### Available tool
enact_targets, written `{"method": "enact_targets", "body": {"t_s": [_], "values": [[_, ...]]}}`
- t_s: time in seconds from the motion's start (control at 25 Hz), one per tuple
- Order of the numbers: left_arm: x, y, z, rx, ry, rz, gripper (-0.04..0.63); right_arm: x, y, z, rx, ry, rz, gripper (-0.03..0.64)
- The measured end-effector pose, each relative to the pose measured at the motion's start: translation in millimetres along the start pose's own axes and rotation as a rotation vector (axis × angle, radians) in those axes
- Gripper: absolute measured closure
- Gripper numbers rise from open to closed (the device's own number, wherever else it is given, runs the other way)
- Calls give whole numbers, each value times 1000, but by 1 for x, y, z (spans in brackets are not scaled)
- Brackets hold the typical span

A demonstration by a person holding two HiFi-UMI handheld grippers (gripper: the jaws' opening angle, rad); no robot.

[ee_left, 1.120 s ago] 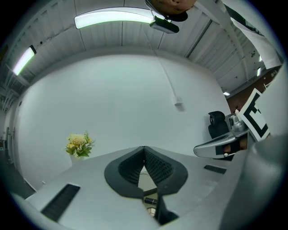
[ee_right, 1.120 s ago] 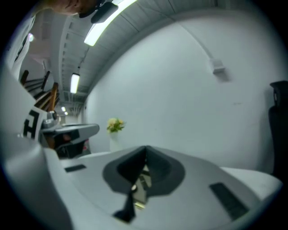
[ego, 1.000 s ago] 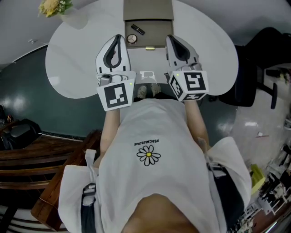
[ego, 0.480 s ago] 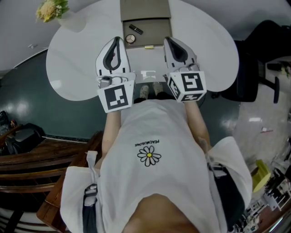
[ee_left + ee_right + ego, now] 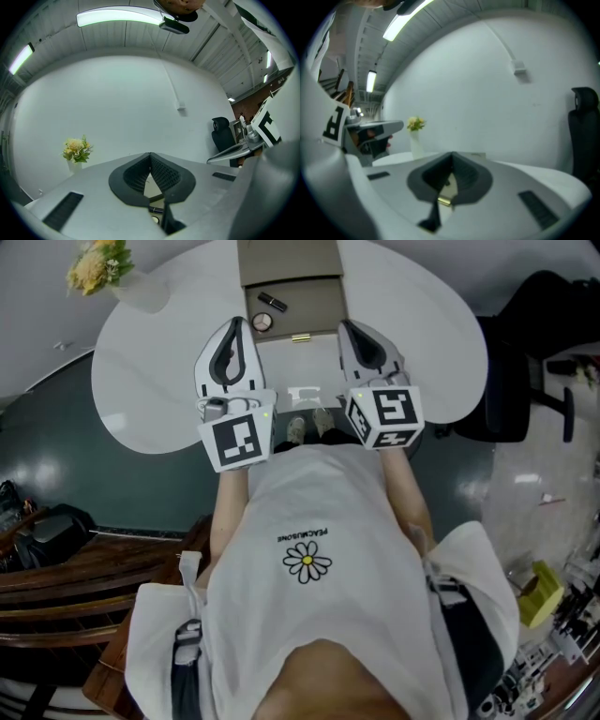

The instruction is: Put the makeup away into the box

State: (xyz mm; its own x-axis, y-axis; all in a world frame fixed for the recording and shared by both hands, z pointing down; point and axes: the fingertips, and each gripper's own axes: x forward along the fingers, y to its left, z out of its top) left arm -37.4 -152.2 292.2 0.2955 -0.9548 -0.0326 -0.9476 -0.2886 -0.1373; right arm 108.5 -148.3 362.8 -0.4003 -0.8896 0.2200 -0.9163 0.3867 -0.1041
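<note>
Open box (image 5: 317, 306) at far side of white counter (image 5: 150, 381), lid up. Inside, toward the left wall: black tube (image 5: 272, 302) lying slantwise, round compact (image 5: 262, 322) just beside it on the near side. Gold clasp (image 5: 300, 337) on near rim. Left gripper (image 5: 239, 324) clenched on nothing, tip near the box's left wall and close to the compact; cannot tell from head view whether touching the box or apart. Right gripper (image 5: 345, 328) likewise clenched and empty, tip by the box's right near corner, well apart from tube and compact, with the clasp between the two tips. In left gripper view: pads pressed together at the tip, with a narrow slit below showing a sliver of box floor and small bits of tube and compact, the rest masked by the gripper body. In right gripper view: same closed tip, slit showing tan box and the clasp, blurred; makeup not made out there. Lid cut off by top edge of head view. Flowers (image 5: 94, 263) in a white vase at counter's far left, partly cut off. Black chair (image 5: 534, 352) off to the right.
</note>
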Motion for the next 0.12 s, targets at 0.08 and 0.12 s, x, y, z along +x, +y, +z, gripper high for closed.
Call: {"method": "enact_targets", "body": {"t_s": [0.08, 0.12], "values": [[0, 0, 0, -1, -1, 0, 577, -2, -1, -1, 0, 1, -4, 588], [0, 0, 0, -1, -2, 0, 577, -2, -2, -1, 0, 2, -5, 588]]}}
